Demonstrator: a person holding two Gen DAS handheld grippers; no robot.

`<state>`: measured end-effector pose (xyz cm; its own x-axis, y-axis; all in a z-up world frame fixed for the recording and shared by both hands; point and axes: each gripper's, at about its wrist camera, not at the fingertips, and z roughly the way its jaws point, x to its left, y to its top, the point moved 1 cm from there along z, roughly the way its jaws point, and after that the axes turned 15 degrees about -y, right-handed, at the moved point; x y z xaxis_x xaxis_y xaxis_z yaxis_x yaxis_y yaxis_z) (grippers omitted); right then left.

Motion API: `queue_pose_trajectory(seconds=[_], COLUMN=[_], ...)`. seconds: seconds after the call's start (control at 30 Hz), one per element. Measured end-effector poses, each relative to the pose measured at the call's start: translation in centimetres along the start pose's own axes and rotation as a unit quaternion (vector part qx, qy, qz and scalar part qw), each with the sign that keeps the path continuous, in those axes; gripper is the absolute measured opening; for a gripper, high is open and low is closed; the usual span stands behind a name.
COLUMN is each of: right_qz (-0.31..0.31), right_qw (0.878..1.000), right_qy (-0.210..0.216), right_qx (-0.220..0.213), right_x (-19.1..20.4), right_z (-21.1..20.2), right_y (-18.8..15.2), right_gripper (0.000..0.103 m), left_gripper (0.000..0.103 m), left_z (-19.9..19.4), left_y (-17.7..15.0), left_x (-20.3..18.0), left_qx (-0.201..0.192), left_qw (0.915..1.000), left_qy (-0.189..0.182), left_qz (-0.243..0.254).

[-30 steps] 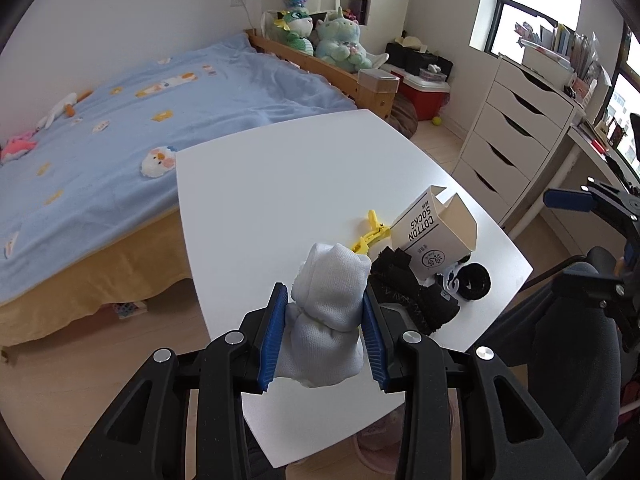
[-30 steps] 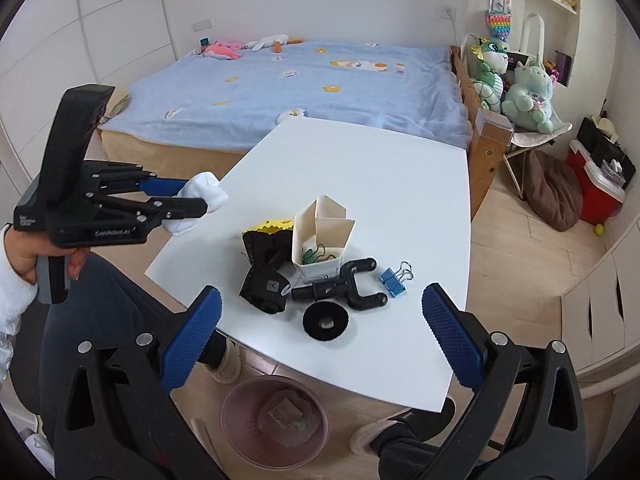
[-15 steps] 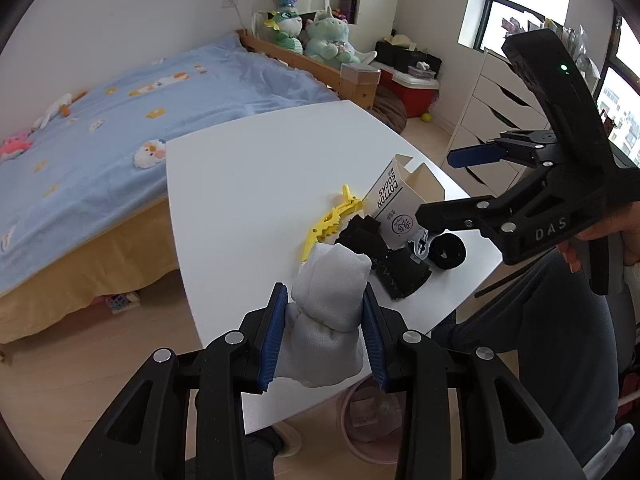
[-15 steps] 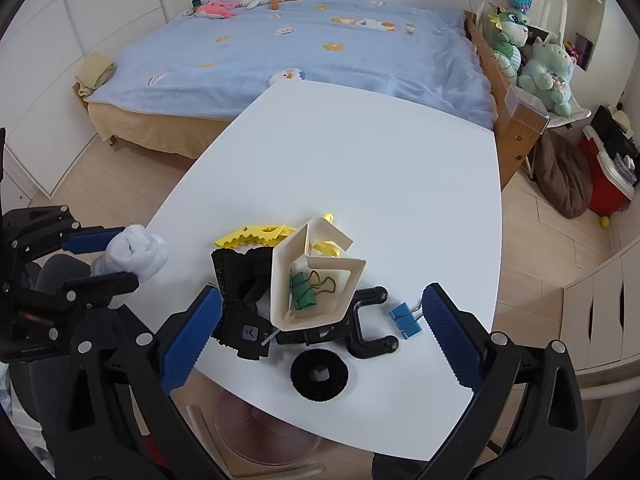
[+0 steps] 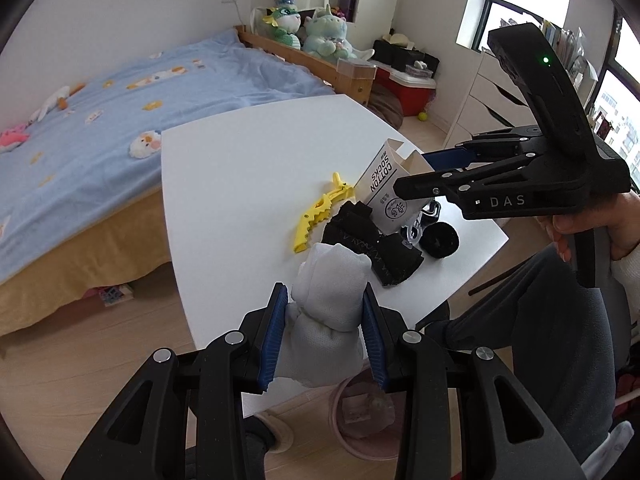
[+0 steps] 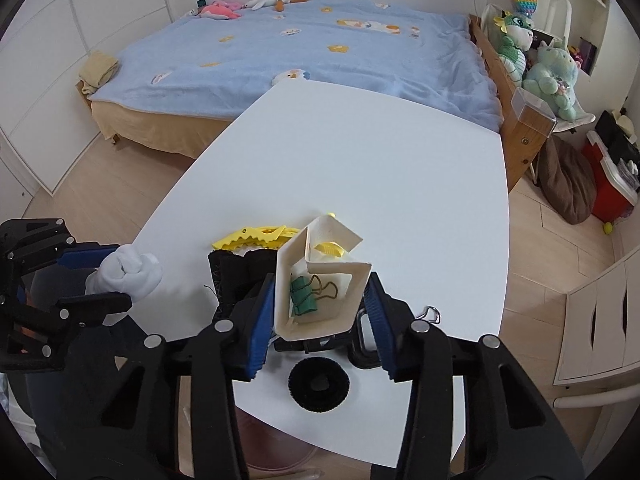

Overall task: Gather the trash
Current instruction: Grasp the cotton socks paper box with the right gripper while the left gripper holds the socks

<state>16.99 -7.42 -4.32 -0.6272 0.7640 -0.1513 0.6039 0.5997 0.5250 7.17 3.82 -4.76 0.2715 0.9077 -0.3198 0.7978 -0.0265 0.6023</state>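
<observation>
My left gripper (image 5: pixel 325 332) is shut on a white balled-up sock (image 5: pixel 328 316) and holds it over the table's near edge; it also shows in the right wrist view (image 6: pixel 128 270). My right gripper (image 6: pixel 320 324) has its blue pads against both sides of an open cardboard sock box (image 6: pixel 320 284) that holds a green binder clip (image 6: pixel 302 294); the box reads "COTTON SOCKS" in the left wrist view (image 5: pixel 386 184). A pink trash bin (image 5: pixel 360 420) stands on the floor under the table edge.
On the white table (image 6: pixel 360 152) lie a yellow clip (image 5: pixel 316 216), black socks (image 5: pixel 372 240), a black foam ring (image 6: pixel 318 384) and a black gadget partly hidden under the box. A blue bed (image 6: pixel 300 48) lies beyond. White drawers (image 6: pixel 600 312) stand at right.
My right gripper came down and forward and closed around the sock box. My left gripper with the white sock drew back toward the table's near edge.
</observation>
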Motion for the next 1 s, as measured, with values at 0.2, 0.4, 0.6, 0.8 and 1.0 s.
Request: queue_pose_trajectory(seconds=[0.2,0.4,0.6,0.8,1.0], right_qz=[0.005,0.013,0.015,0.016,0.014], right_qw=[1.000,0.999,0.998,0.996,0.994], right_qy=[-0.003,0.000,-0.001,0.001,0.008], right_qx=[-0.021,-0.038,-0.059,-0.085,-0.107], right_x=[-0.3,-0.8,-1.0,-1.3,-1.0], right_z=[-0.9,-2.3,-4.3,-7.1,-10.2], right_y=[0.0,0.2,-0.4,-1.8,-4.2], right_gripper=[0.037,0.037,0.037,0.037,0.037], left_gripper=[0.036,0.036,0.036,0.036,0.036], left_z=[-0.4,-0.9,-1.9,-2.8,-3.6], left_y=[0.0,0.0,0.0,-0.3,-0.7], left_x=[-0.3,-0.7,-1.6,-3.0,-4.6], left_qx=[-0.006,-0.012,-0.020,-0.028,-0.035], left_qw=[1.0000,0.9999,0.9997,0.9993,0.9987], left_qy=[0.002,0.003,0.006,0.005,0.003], left_qz=[0.002,0.003,0.011,0.024,0.037])
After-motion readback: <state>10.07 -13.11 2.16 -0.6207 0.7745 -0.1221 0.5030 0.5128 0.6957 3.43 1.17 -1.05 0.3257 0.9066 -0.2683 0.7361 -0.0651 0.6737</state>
